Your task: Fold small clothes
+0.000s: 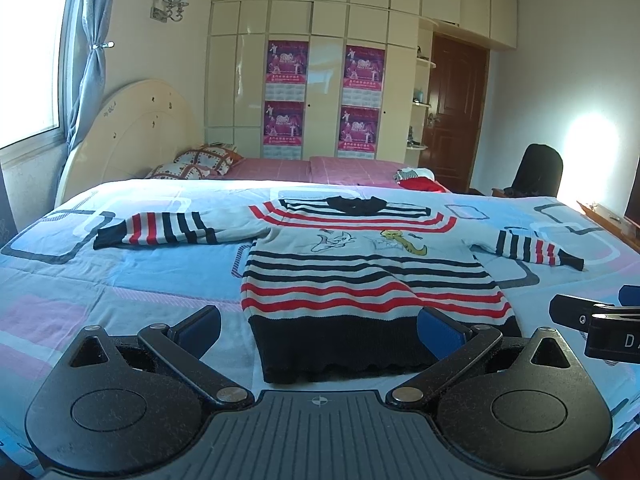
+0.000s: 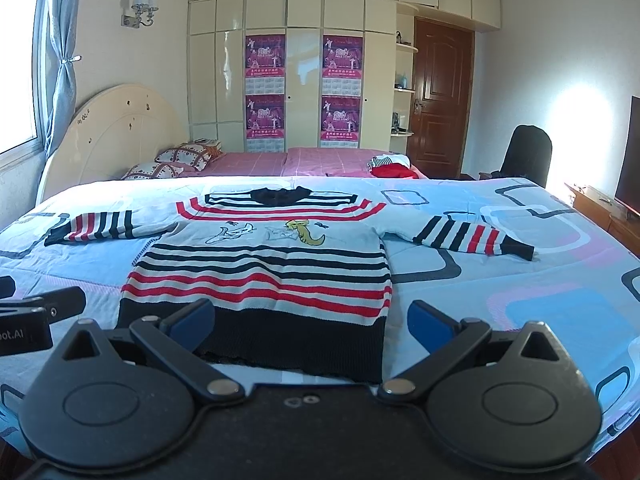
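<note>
A: Knit striped sweater [image 1: 360, 272] is laid flat on the bed quilt [image 1: 120, 280], sleeves spread. Left gripper [image 1: 320, 332] and right gripper [image 2: 312, 324] are held wide apart, nothing gripped.

B: Risk: quilt could be pinched w/ the hem [image 2: 288, 340]; folds would be skewed if only one layer's caught.

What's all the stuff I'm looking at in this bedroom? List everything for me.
Striped sweater: one, white with navy and red stripes, flat on the bedspread, sleeves spread.
Bedspread: one, light blue and pink with grey rectangles, foreground.
Pillows: two, patterned, by the headboard.
Headboard: one, cream, left.
Clothes pile: one, red and white, on the pink sheet.
Posters: four, magenta, on the wardrobe.
Wardrobe: one, cream, back wall.
Door: one, brown, right.
Chair: one, black, right.
Wall lamp: one, upper left.
Curtain: one, blue, by the window.
Left gripper: black, blue pads, open.
Right gripper: same, open.
</note>
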Available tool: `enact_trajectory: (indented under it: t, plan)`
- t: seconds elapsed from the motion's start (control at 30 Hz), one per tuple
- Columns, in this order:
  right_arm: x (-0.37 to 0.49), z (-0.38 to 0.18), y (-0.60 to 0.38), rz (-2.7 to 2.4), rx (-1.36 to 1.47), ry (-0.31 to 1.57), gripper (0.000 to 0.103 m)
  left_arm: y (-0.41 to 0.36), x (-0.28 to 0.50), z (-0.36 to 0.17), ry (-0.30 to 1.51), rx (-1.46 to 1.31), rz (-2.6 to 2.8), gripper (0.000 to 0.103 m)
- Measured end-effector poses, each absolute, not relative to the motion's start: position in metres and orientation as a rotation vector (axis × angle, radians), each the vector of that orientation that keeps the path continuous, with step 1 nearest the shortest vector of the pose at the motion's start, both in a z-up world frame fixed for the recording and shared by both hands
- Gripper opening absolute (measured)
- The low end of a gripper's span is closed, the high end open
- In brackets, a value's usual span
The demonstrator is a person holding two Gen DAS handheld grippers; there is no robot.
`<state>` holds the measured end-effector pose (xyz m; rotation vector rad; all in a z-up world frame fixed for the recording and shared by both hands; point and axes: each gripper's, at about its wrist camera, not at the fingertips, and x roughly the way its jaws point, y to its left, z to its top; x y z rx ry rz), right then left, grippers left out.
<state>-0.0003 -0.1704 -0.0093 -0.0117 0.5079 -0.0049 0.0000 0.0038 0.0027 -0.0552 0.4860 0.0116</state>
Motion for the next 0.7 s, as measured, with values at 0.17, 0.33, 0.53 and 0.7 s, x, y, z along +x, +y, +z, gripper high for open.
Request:
enact_trajectory:
  t: [0.17,0.33,0.53,0.7]
  plan:
    - [-0.0007,-0.0089,-0.1701,-0.004,-0.012,0.508,0.103,0.0049,0.0005,0.0028,0.486,-0.055,0.009,0.103]
    - [0.0005,-0.0065,-0.1687,-0.002,-0.013,0.507,0.103,0.0055,0.0018,0.0025,0.486,-0.058,0.012,0.103]
    - [0.0015,-0.0059,-0.1672,-0.003,-0.013,0.507,0.103,0.0067,0.0022,0.0023,0.482,-0.059,0.012,0.103]
    - [0.0024,-0.0066,-0.1667,-0.003,-0.014,0.504,0.103,0.005,0.0025,0.0016,0.483,-0.055,0.01,0.103]
